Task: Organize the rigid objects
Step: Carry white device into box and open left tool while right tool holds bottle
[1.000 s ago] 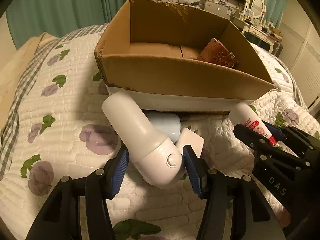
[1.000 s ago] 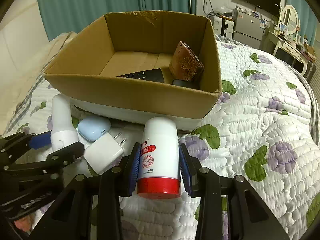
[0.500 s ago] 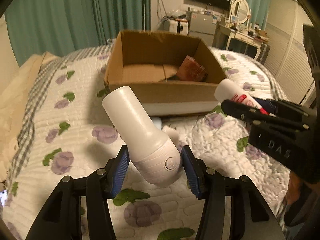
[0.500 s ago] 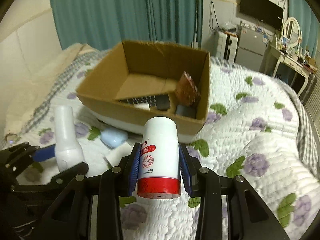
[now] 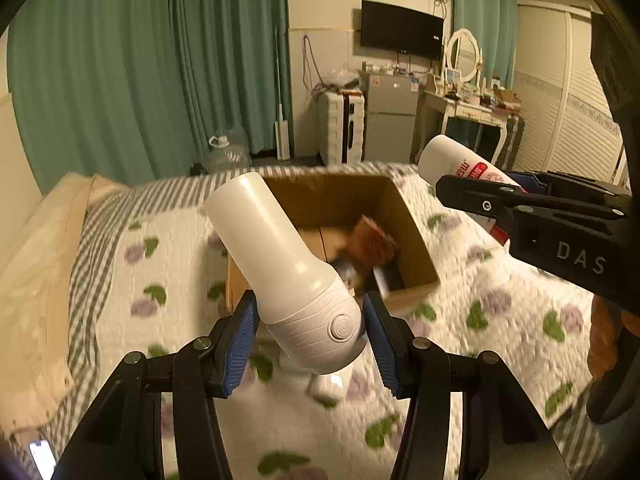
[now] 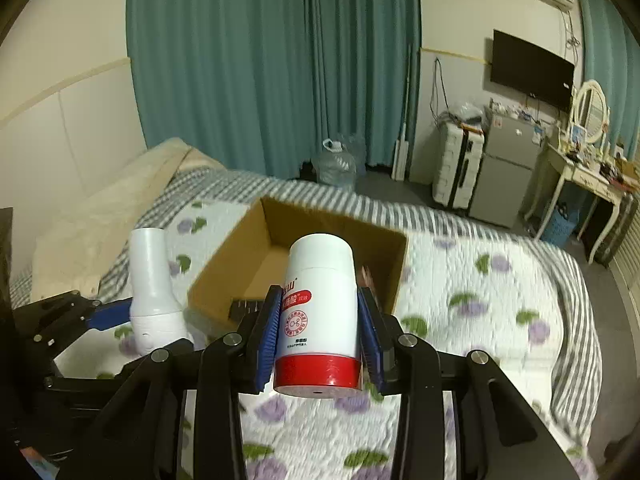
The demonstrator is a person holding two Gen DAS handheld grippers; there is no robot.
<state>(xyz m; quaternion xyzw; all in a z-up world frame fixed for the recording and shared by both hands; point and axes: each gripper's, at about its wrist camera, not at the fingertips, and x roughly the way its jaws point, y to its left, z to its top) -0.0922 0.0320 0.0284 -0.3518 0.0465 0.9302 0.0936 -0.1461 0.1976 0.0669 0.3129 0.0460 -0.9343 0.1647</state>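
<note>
Two grippers held items above a cardboard box on a bed.
The left gripper clamped a white device and the right gripper a red-capped bottle, likely for boxing.

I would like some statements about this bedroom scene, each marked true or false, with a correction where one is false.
1. The left tool holds a plain white bottle. True.
2. The right tool is empty. False: it grips a white bottle with a red band.
3. The cardboard box stands on the floor. False: it rests on the flowered quilt of the bed.
4. The box already has things inside. True: a brown item and dark objects lie in it.
5. The curtains are red. False: they are green.
</note>
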